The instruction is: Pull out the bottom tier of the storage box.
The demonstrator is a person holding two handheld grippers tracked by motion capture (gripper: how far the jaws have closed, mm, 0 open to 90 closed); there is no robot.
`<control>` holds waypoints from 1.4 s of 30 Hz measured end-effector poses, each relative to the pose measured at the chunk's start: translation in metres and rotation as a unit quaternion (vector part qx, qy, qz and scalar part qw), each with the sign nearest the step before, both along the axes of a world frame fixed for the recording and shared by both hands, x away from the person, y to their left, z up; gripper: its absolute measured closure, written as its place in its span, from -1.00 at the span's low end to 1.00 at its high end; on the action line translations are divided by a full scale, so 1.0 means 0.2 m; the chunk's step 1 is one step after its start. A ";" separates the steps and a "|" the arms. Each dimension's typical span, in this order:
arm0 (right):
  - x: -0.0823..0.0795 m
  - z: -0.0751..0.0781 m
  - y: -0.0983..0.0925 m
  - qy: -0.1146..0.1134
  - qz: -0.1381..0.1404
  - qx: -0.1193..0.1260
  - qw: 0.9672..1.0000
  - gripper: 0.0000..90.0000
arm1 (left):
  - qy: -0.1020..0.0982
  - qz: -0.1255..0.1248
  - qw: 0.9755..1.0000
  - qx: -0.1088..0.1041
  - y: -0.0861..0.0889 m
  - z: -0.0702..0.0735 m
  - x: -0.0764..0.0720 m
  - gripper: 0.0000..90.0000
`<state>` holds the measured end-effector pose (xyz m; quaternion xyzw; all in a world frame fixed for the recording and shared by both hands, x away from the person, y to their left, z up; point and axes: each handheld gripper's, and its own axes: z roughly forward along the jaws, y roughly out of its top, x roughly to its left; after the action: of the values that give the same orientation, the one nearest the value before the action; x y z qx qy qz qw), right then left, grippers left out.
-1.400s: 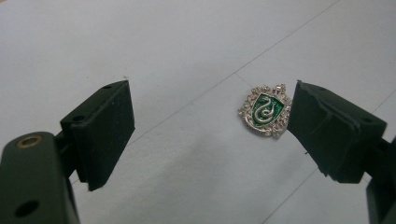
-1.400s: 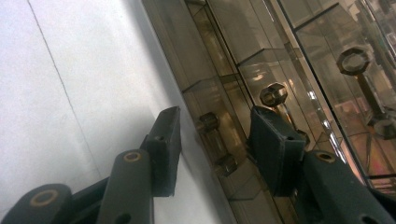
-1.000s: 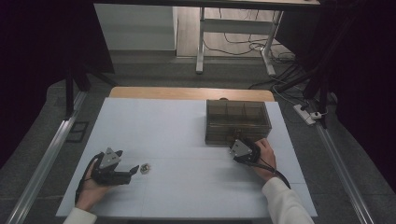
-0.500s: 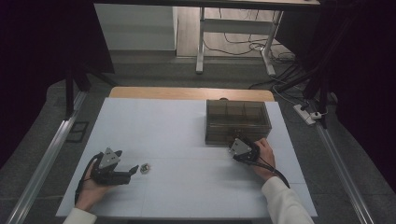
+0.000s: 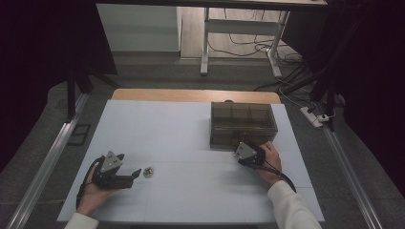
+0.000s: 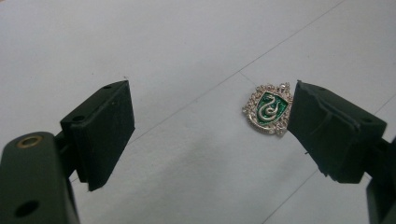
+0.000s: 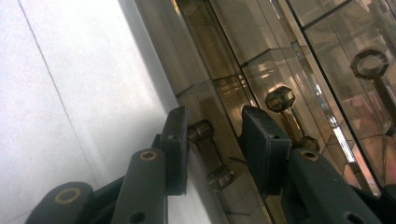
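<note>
My left hand-held gripper (image 6: 205, 135) rests wide open on the table (image 5: 191, 129), empty; the green crest badge (image 6: 267, 108) lies just off its right-hand pad, lower left in the high view. My right hand-held gripper (image 7: 212, 149), half open, straddles a knob (image 7: 209, 154) on the smoked drawer box (image 5: 242, 125) without clamping.

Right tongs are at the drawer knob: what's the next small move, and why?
Probably close the right tongs a little more onto the drawer knob: it sits between the jaws, but a gap still shows on the right side, so pulling the smoky box's drawer now might slip.
</note>
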<state>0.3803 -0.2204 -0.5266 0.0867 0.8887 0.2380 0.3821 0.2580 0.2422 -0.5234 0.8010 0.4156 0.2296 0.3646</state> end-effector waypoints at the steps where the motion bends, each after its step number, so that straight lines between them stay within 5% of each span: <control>1: 0.00 0.00 0.00 0.000 -0.001 0.001 1.000 0.39 | 0.000 0.000 1.000 0.000 0.00 0.00 0.00 -0.69; 42: -0.04 0.02 0.00 0.020 0.004 -0.005 1.000 0.41 | -0.003 -0.001 1.000 -0.001 0.00 0.01 -0.01 -0.68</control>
<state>0.3717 -0.2209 -0.5220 0.0858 0.8978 0.2337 0.3633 0.2566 0.2421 -0.5222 0.8003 0.4139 0.2311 0.3672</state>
